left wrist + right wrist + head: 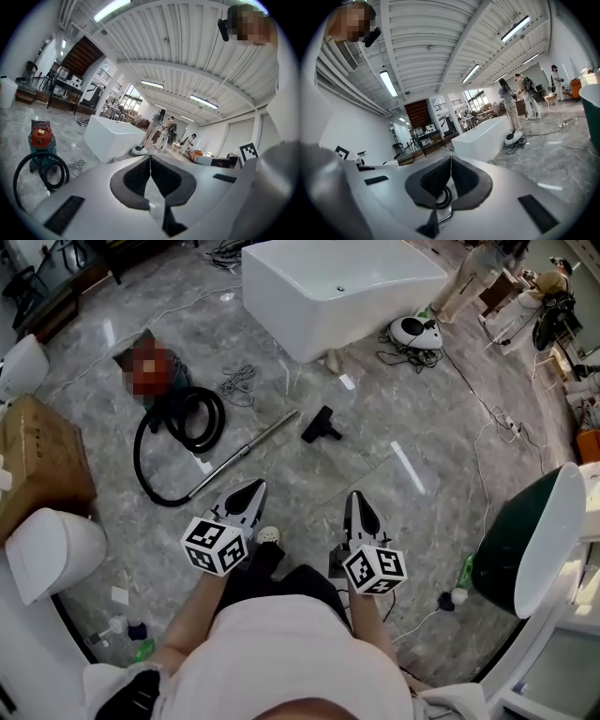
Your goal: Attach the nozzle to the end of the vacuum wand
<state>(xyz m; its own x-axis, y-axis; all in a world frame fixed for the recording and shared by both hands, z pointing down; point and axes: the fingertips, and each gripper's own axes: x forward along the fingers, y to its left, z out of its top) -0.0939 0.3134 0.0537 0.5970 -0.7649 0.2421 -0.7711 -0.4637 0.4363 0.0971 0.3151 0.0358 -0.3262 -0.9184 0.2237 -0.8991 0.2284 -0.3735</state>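
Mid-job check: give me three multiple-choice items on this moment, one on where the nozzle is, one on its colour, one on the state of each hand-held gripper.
1. Where is the nozzle?
A. on the floor, just past the wand's free end, apart from it
B. fitted on the wand
C. out of sight

2. What colour is it?
A. white
B. black
C. green

3. The left hand-held gripper and the right hand-held gripper are:
A. both shut and empty
B. both wide open
C. both shut on the wand

Answers:
1 A: bare floor shows between the nozzle and the wand.
2 B: it is dark against the grey floor.
3 A: each gripper view shows its jaws together with nothing between them.
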